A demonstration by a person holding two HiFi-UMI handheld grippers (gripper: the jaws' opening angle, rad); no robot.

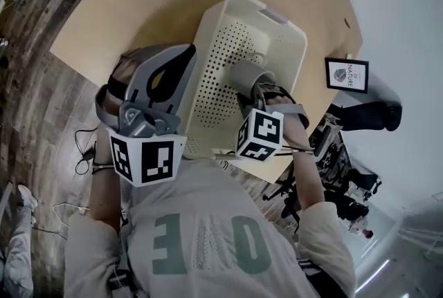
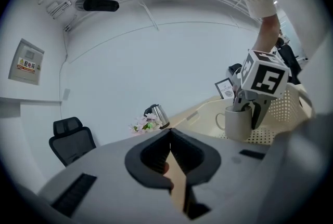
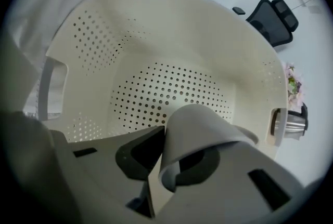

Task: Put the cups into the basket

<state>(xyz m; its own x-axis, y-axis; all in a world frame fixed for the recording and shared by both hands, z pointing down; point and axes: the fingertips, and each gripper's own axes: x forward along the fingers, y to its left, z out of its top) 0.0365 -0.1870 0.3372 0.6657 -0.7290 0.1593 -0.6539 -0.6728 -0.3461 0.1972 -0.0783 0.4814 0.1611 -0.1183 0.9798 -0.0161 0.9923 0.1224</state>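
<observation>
The grey cup (image 1: pixel 246 75) was inside the basket (image 1: pixel 291 48), low over the perforated floor. I couldn't tell whether its base was touching down or hanging just above. The right gripper (image 1: pixel 261 90) had it by the rim, one jaw inside the cup and one outside, pinched on the wall. In the right gripper view the cup (image 3: pixel 203 134) tilted across the jaws, with the basket's dotted floor (image 3: pixel 166 93) right behind it.

The left gripper (image 1: pixel 173 72) hung just beside the basket's near wall, jaws closed together with nothing between them, so it was idle. I saw no other cup in any view.

My worry was the release. A rim pinch gives little control over tilt, so if the jaws opened with the cup off the floor or leaning, I judged it could tip onto its side. The inner jaw could also catch the rim on the way out and drag the cup. The basket looked light too, and a knock from either gripper might have slid it on the table (image 1: pixel 138 6).
</observation>
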